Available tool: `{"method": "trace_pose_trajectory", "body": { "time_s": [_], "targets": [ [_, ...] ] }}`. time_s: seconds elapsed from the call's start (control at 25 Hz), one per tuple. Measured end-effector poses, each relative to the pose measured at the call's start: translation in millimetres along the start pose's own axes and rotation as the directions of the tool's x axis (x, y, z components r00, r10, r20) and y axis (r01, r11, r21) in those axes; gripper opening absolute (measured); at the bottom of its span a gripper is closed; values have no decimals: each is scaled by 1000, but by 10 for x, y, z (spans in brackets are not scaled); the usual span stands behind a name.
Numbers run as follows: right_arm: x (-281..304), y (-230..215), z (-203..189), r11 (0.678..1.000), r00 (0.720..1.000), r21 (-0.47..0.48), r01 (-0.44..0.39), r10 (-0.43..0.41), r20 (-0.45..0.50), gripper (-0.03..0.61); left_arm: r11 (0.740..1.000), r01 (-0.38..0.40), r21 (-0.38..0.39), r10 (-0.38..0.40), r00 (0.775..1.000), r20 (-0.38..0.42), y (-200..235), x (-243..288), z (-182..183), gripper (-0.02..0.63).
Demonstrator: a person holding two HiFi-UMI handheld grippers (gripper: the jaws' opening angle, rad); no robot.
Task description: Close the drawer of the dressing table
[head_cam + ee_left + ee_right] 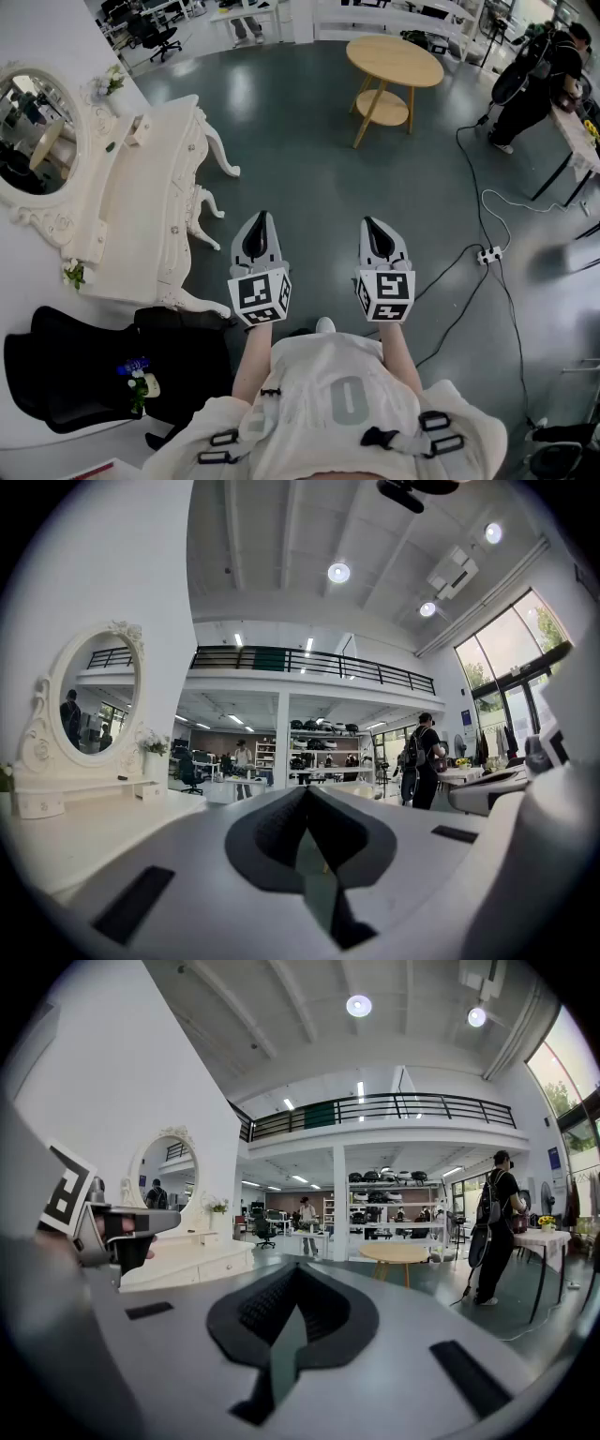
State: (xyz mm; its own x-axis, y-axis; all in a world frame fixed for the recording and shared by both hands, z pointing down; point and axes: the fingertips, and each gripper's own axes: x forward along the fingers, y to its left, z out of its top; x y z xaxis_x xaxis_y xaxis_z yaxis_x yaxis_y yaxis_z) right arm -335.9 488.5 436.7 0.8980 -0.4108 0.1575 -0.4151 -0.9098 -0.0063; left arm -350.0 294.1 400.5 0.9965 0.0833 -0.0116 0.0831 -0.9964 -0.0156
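Since no drawer front (178,230) of the white dressing table (141,202) appears pulled out, the closing looks done, though this steep angle leaves doubt. The table stands at the left beneath its oval mirror (33,141). Well apart to its right hover the left gripper (260,223) and right gripper (376,225), both 2 level, jaws pressed together, empty.
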Motion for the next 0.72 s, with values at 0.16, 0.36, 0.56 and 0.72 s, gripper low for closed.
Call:
{"method": "trace_pose_trajectory", "body": {
  "time_s": [0.16, 0.36, 0.56, 0.72],
  "targets": [
    [25, 13, -15, 1000, 1000, 1, -6, 6, 4, 8, 1000, 1, 1, -1, 1000, 5, 17, 19, -4, 18],
    [44, -53, -6, 1000, 1000, 2, -1, 1, 2, 8, 1000, 5, 4, -5, 1000, 11, -30, 76, 29, 18],
    [79, -69, -10, 1000, 1000, 4, -2, 2, 6, 8, 1000, 17, 5, -17, 1000, 13, -60, 133, 23, 18],
    [94, -97, 33, 999, 999, 31, -24, 23, 32, 8, 1000, 19, 7, -19, 1000, 9, -108, 152, 39, 18]
  ]
}}
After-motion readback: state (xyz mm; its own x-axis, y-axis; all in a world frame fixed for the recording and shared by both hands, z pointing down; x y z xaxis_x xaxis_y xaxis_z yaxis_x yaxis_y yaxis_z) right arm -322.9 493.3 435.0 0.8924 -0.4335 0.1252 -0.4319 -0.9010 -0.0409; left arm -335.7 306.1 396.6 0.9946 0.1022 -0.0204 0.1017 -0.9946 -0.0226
